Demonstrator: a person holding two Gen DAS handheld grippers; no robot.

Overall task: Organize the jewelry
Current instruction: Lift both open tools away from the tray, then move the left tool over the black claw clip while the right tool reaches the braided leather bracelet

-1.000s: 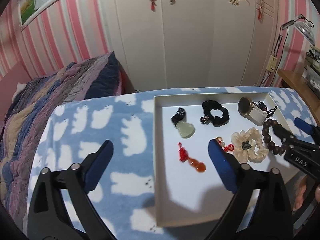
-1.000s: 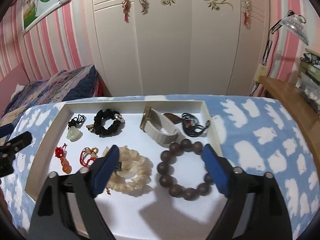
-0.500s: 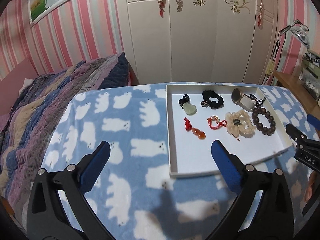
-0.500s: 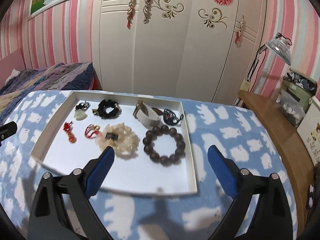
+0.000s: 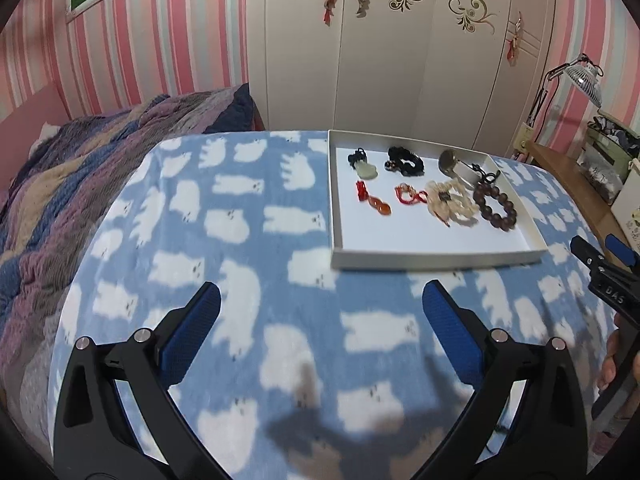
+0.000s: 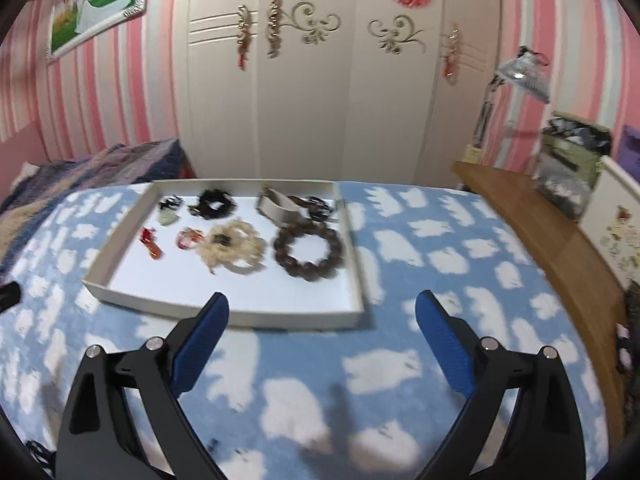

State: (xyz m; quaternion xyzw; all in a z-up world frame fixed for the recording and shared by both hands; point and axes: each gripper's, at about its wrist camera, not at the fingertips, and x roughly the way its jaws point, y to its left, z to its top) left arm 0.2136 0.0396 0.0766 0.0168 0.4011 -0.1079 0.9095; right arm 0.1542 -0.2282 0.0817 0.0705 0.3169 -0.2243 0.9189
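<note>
A shallow white tray [image 5: 436, 258] sits on a table covered with a blue blanket printed with white bears [image 5: 240, 220]. All the jewelry lies inside the tray, laid out in two loose rows: a pale jade pendant on a black cord [image 5: 366, 170], a black scrunchie [image 5: 406, 161], a watch with a cream strap [image 6: 276, 204], a red gourd charm [image 5: 376, 202], a red knotted charm [image 5: 408, 194], a cream scrunchie [image 5: 450, 202] and a dark wooden bead bracelet [image 6: 310, 250]

The left gripper [image 5: 320, 340] hangs over bare blanket with its blue pads spread wide and nothing between them; the tray lies ahead of it and off to its right, well apart. The right gripper [image 6: 322, 334] also stands wide and empty, and the tray's near rim sits just ahead of its left pad, so the right one is nearer. The tray's long side runs roughly across both views. The bead bracelet lies closest to the right gripper

Compared with a second ago, both grippers have pulled back from over the tray: then the fingers framed the pieces inside it, now they frame only blanket. The pieces appear unmoved. The work looks finished or close to it
</note>
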